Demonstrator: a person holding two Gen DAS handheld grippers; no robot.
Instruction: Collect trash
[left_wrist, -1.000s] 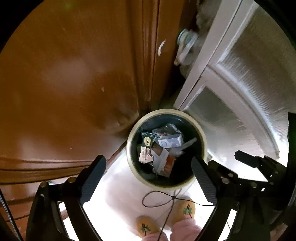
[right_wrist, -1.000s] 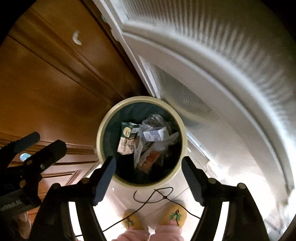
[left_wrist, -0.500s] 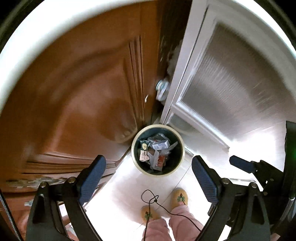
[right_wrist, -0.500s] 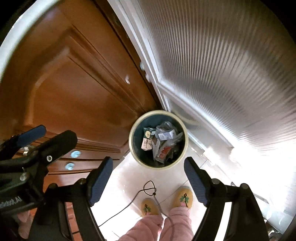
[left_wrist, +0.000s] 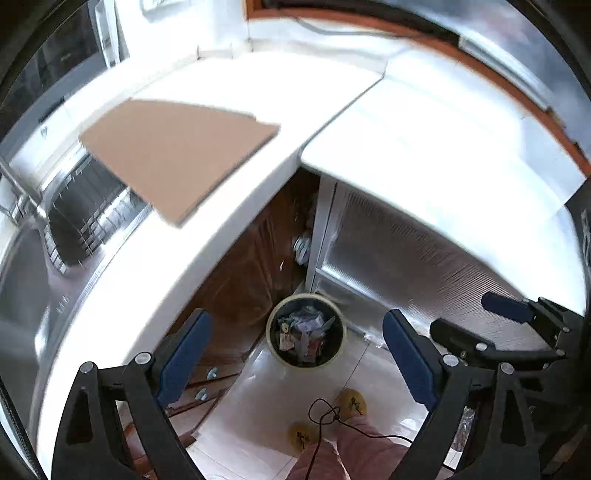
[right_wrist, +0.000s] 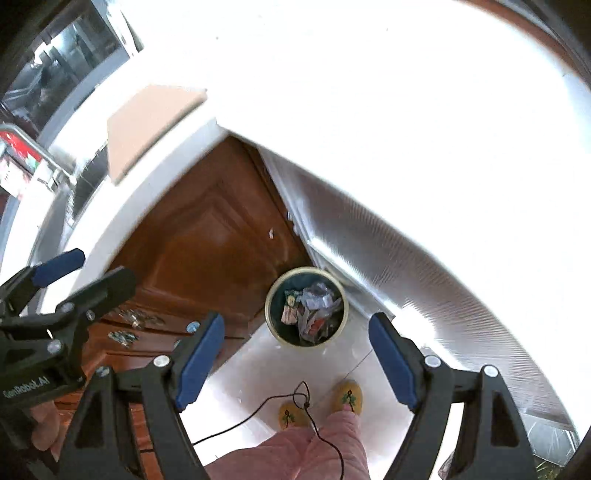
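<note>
A round cream-rimmed trash bin (left_wrist: 306, 364) stands on the floor far below, full of wrappers and paper scraps (left_wrist: 303, 332). It also shows in the right wrist view (right_wrist: 306, 342). My left gripper (left_wrist: 295, 358) is open and empty, high above the bin. My right gripper (right_wrist: 295, 354) is open and empty, level with it; it also shows at the right edge of the left wrist view (left_wrist: 476, 328). The left gripper shows at the left of the right wrist view (right_wrist: 81, 273).
A white countertop (left_wrist: 229, 206) with a brown cardboard sheet (left_wrist: 173, 147) lies ahead. A steel sink with a rack (left_wrist: 85, 218) is at the left. Brown cabinet doors (right_wrist: 207, 240) and a ribbed white door (left_wrist: 406, 258) flank the bin. The person's yellow slippers (right_wrist: 347, 397) and a black cable (right_wrist: 295, 398) are on the floor.
Both grippers have risen far above the bin, which looks much smaller now. The countertop, cardboard sheet and sink have come into view. Both grippers stay open.
</note>
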